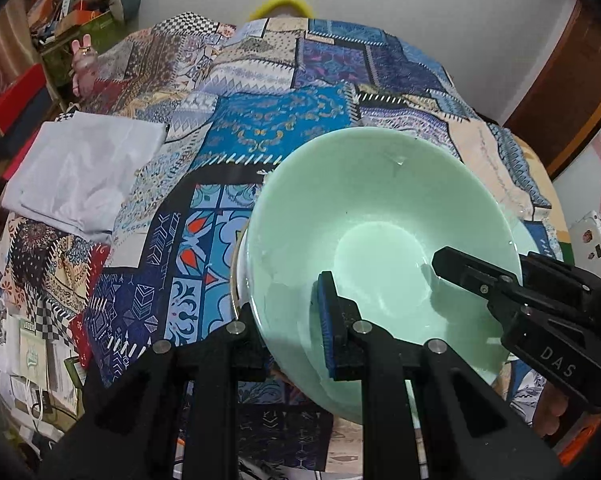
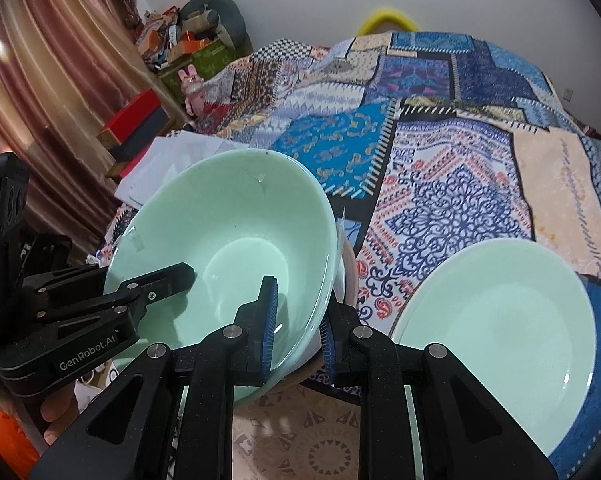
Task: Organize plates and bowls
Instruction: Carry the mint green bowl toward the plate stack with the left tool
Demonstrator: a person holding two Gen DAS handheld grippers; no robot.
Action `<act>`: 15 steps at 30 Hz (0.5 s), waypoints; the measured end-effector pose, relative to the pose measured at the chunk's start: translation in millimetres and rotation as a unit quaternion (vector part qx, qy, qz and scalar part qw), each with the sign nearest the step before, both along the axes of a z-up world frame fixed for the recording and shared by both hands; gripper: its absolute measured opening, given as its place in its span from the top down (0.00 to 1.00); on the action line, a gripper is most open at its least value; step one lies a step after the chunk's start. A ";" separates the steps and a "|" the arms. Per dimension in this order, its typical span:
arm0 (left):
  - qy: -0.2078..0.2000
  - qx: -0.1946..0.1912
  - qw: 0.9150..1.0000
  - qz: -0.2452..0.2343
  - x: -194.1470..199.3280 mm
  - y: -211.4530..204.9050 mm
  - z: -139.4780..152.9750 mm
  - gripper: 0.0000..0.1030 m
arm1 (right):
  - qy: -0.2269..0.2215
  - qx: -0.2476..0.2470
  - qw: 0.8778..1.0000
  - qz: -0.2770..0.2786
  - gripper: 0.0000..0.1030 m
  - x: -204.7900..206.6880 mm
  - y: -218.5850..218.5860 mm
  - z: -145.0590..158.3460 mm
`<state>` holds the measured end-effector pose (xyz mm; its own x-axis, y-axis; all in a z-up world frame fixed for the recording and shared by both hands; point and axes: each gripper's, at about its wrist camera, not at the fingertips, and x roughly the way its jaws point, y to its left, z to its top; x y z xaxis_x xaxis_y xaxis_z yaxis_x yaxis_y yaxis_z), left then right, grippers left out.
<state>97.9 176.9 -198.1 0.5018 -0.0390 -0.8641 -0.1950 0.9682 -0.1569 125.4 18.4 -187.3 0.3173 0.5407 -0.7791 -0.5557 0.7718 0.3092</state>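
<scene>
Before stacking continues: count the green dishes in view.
2: the green bowl, pinched at its rim by the left gripper and right gripper, and a green plate on the cloth beside it. Others may be hidden underneath.

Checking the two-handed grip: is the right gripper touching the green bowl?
Touching. The right wrist view shows the right gripper clamped on the green bowl rim.

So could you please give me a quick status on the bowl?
Both grippers, left and right, jaws shut on green bowl rim. Bowl tilted above patchwork cloth. Green plate beside it.
</scene>
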 end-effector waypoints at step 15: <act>0.015 0.008 1.000 -0.005 6.6 2.8 -15.6 0.82 | 0.016 -0.014 1.000 0.008 0.83 5.4 8.6 -12.5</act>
